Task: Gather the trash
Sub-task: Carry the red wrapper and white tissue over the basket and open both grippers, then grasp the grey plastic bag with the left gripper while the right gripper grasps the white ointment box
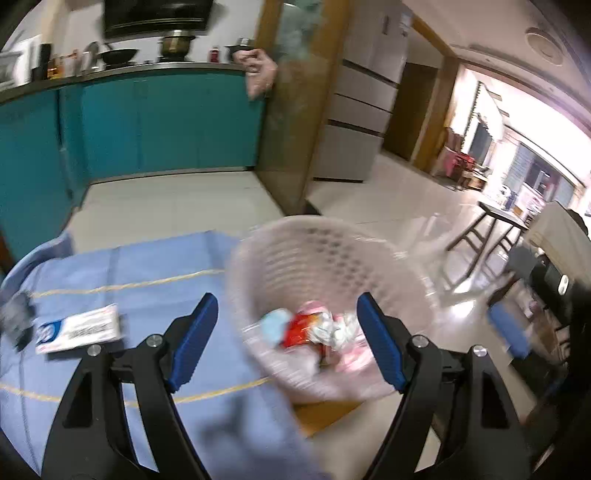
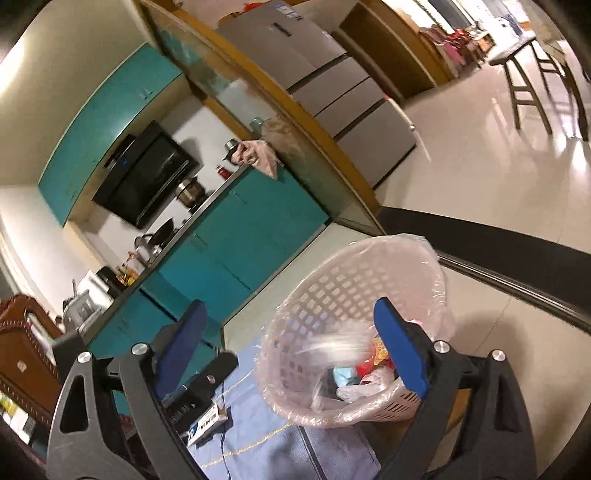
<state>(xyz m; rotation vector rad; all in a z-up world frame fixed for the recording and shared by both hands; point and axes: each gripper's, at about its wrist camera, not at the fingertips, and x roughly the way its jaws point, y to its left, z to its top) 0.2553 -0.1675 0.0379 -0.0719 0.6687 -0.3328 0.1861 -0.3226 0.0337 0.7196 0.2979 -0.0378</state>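
Both grippers, left gripper (image 1: 286, 341) and right gripper (image 2: 291, 349), are gaping empty over the lined basket (image 1: 332, 243); only the right view is catching a blurred wrapper (image 2: 338, 345) mid-air.

Teal cabinets (image 1: 166, 122) line the far wall under a black range hood (image 1: 159, 16). A grey refrigerator (image 1: 364, 92) stands right of them on glossy pale floor tiles (image 1: 388, 199), daylight flooding the far-right room.
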